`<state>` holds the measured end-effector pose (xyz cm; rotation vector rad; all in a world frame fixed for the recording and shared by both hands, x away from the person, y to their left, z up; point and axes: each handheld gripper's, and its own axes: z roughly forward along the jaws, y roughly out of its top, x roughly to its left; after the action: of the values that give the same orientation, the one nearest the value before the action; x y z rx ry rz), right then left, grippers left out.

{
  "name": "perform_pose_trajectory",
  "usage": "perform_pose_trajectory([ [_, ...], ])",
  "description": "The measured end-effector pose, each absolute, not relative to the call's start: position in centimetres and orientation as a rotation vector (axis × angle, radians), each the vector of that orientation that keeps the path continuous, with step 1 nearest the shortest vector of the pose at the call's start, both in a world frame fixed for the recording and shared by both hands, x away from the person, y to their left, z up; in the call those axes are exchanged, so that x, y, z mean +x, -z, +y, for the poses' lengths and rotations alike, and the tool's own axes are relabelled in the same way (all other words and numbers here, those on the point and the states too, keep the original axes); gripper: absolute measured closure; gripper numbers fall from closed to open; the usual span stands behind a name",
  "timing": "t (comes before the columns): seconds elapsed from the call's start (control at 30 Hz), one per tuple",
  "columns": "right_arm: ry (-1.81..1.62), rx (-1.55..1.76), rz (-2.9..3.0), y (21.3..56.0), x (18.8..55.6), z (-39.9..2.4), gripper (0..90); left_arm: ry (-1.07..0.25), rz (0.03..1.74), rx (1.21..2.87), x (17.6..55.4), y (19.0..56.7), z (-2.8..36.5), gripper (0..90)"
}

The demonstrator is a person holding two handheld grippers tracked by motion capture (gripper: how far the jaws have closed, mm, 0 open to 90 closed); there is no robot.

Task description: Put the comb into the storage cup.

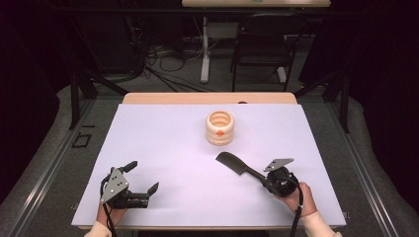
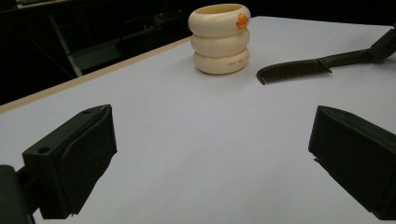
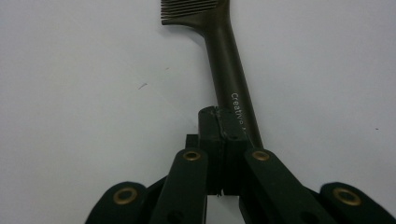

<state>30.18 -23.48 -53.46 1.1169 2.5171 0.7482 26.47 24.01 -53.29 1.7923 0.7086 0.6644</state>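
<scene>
dark comb [image 1: 238, 167] in right hand-held gripper [image 1: 269, 180], near cream holder [image 1: 220, 127]

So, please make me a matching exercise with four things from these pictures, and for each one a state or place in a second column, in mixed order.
Things:
1. comb
2. ringed cup
3. left gripper
4. right gripper

States or places:
a. jaws wide apart, nothing between them
b. stands upright beyond the comb, with an orange mark
c. shut on a dark handle
d. dark, teeth end toward the cream holder, held by its handle

Pairs: 1-d, 2-b, 3-a, 4-c
</scene>
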Motion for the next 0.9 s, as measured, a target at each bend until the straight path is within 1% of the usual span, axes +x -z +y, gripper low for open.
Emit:
perform_pose_trajectory([
  [0.83,-0.74,1.132,2.461,53.76,31.08,-24.02,90.0,-0.666,0.703,1.791,26.46,53.28,23.94,0.8],
  [0.9,-0.745,1.129,2.463,53.66,30.97,-24.07,88.7,-0.665,0.702,1.791,26.46,53.28,23.94,0.8],
])
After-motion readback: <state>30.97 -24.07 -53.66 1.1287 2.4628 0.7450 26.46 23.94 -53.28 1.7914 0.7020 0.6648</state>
